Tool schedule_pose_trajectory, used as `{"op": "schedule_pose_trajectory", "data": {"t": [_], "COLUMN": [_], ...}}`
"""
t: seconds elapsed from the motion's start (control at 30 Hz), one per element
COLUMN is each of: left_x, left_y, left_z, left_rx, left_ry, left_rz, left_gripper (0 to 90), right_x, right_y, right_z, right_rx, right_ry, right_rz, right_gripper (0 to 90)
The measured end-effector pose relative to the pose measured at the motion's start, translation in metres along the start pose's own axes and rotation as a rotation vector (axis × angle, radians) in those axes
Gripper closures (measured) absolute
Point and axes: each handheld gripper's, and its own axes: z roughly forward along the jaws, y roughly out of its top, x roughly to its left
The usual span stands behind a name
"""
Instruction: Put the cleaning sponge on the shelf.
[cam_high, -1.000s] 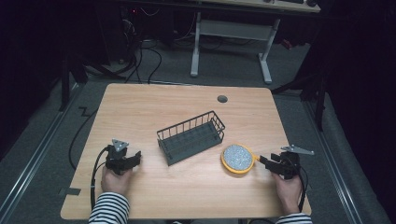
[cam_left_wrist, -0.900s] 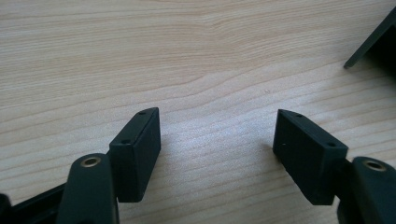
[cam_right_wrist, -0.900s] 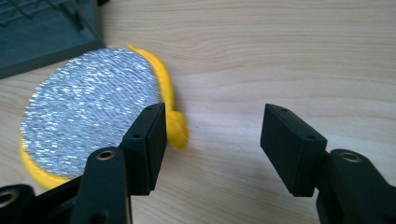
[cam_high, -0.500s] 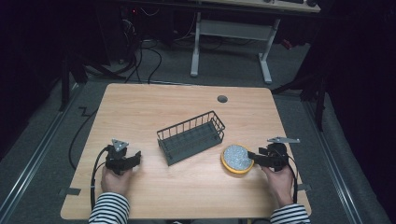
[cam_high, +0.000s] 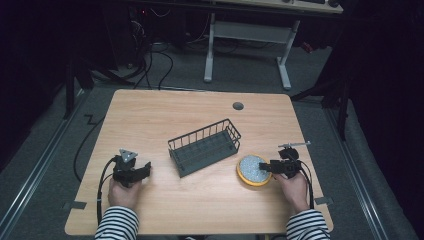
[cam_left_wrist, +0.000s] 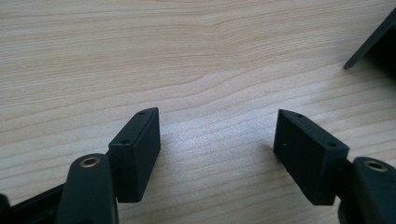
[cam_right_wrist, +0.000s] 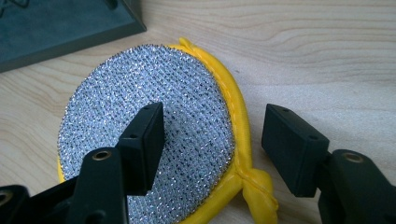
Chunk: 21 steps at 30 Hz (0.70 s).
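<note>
Our right gripper (cam_right_wrist: 212, 149) has its fingers (cam_right_wrist: 142, 144) spread wide, nothing pinched yet. One finger sits over the glittery silver face of the round scrubber pad (cam_right_wrist: 140, 93); the other finger is outside the pad's yellow rim, over bare worktop (cam_right_wrist: 327, 56). So the rim edge w/ the knotted seam lies right between the fingers — prob. a pinch on that near edge is what comes next, tho we can't tell if the fingers touch the pad yet.

In the high view the pad (cam_high: 252, 169) lies flat just beside the right gripper (cam_high: 270, 167), on its left, close to the near corner of the wire basket (cam_high: 204, 146). Pad is round, so no long axis to line up w/.

Our left gripper (cam_left_wrist: 217, 149) is well apart from the pad, fingers also spread, empty, over bare wood. Right hand is clearly nearer.
</note>
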Motion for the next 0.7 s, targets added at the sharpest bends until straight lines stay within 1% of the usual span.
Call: {"op": "schedule_pose_trajectory", "data": {"t": [0.03, 0.07, 0.1, 0.13, 0.2, 0.23, 0.27, 0.3, 0.33, 0.37, 0.4, 0.5, 0.57, 0.7], "left_x": [0.0, 0.0, 0.0, 0.0, 0.0, 0.0, 0.0, 0.0, 0.0, 0.0, 0.001, 0.001, 0.001, 0.001], "left_y": [0.0, 0.0, 0.0, 0.0, 0.0, 0.0, 0.0, 0.0, 0.0, 0.0, 0.0, 0.0, 0.0, 0.0], "left_z": [0.0, 0.0, 0.0, 0.0, 0.0, 0.0, 0.0, 0.0, 0.0, 0.0, 0.0, 0.0, 0.0, 0.0], "left_rx": [0.0, 0.0, 0.0, 0.0, 0.0, 0.0, -0.001, -0.001, -0.002, -0.002, -0.003, -0.002, -0.003, -0.003], "left_ry": [0.0, 0.0, 0.0, -0.001, -0.001, -0.002, -0.002, -0.002, -0.003, -0.002, -0.004, -0.008, -0.009, -0.009], "left_rz": [0.0, 0.0, 0.0, 0.0, -0.002, -0.002, -0.003, -0.003, -0.005, -0.005, -0.006, -0.01, -0.011, -0.011], "left_gripper": [32.1, 32.2, 32.1, 32.2, 32.2, 32.2, 32.1, 32.2, 32.2, 32.1, 32.1, 32.2, 32.1, 32.1], "right_x": [0.0, 0.0, 0.0, 0.001, 0.001, 0.001, 0.0, 0.0, 0.002, 0.002, 0.003, 0.007, 0.01, 0.014], "right_y": [0.0, 0.004, 0.004, 0.008, 0.012, 0.013, 0.014, 0.014, 0.016, 0.017, 0.017, 0.019, 0.019, 0.019], "right_z": [0.0, 0.002, 0.002, 0.003, 0.005, 0.005, 0.004, 0.004, 0.003, 0.002, 0.002, 0.002, 0.001, -0.003], "right_rx": [0.0, 0.033, 0.033, 0.067, 0.092, 0.101, 0.107, 0.107, 0.114, 0.112, 0.117, 0.119, 0.11, 0.081], "right_ry": [0.0, 0.019, 0.019, 0.024, 0.031, 0.032, 0.028, 0.028, 0.027, 0.022, 0.021, 0.005, -0.002, 0.008], "right_rz": [0.0, -0.006, -0.006, -0.01, -0.009, -0.013, -0.026, -0.026, -0.04, -0.056, -0.061, -0.103, -0.126, -0.145], "right_gripper": [40.6, 48.4, 48.4, 51.1, 55.0, 58.4, 62.5, 62.5, 73.4, 77.2, 78.9, 81.3, 81.9, 82.2]}}
